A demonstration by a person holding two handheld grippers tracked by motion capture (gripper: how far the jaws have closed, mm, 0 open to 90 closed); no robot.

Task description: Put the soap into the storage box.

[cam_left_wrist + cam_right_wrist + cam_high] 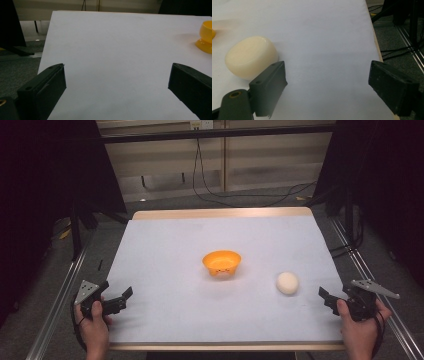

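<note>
Nothing has been picked up so far, and the work looks to be at its very start. The cream-coloured ball (287,283) lies on the white desk (175,245) toward the right edge, apart from the orange bowl (221,262), which stands upright and empty near the middle of the desk.

The right gripper (327,297) hovers near the right part of the front edge, just beside the ball, its fingers spread wide with nothing between them. In the right gripper view the ball (250,60) sits just beyond the left finger (270,87), off the line between the two fingers.

The left gripper (125,296) rests near the front left corner, well apart from both things, its fingers likewise spread and holding nothing; the bowl (205,37) shows at the far right of its view.

Judging by the layout, everything remains to do: closing on the ball, lifting it, and probably setting it into the bowl.
</note>
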